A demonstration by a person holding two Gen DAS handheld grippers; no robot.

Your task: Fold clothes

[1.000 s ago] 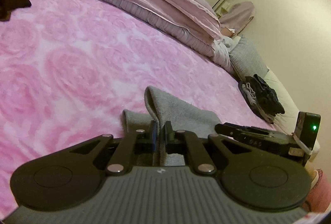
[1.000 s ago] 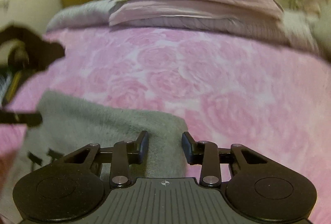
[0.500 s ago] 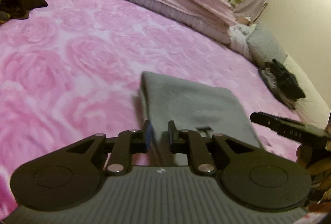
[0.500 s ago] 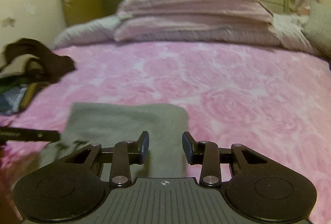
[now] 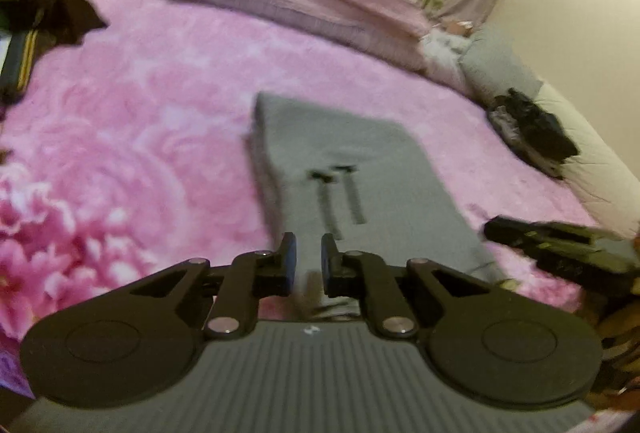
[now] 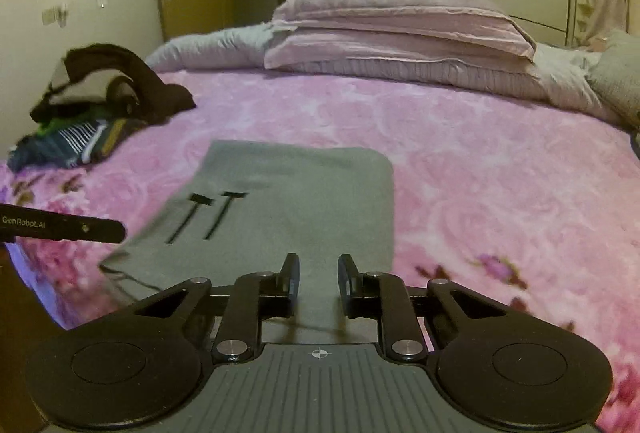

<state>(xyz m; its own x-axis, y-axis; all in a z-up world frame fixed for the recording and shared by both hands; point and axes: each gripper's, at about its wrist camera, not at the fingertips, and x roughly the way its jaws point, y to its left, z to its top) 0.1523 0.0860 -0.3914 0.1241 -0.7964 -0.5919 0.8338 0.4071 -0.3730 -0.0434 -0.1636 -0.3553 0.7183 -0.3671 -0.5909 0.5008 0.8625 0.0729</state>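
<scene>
Grey knit garment (image 6: 296,205), folded flat with two black stripes, lies on the pink rose-patterned bedspread (image 6: 480,193). Left gripper (image 5: 308,259) pinches its near edge; right gripper (image 6: 318,275) is closing over the cloth. Folded pink quilts (image 6: 400,29) lie beyond.

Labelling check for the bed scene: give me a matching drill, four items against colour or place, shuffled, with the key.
Column one:
1. grey garment
2. bedspread
3. clothes pile
4. folded bedding

Column two:
A. pink, rose pattern
B. far end of the bed, stacked, pale lilac
C. flat in the middle, two dark stripes
D. left edge of the bed, dark and striped pieces

Pairs: 1-C, 2-A, 3-D, 4-B
</scene>
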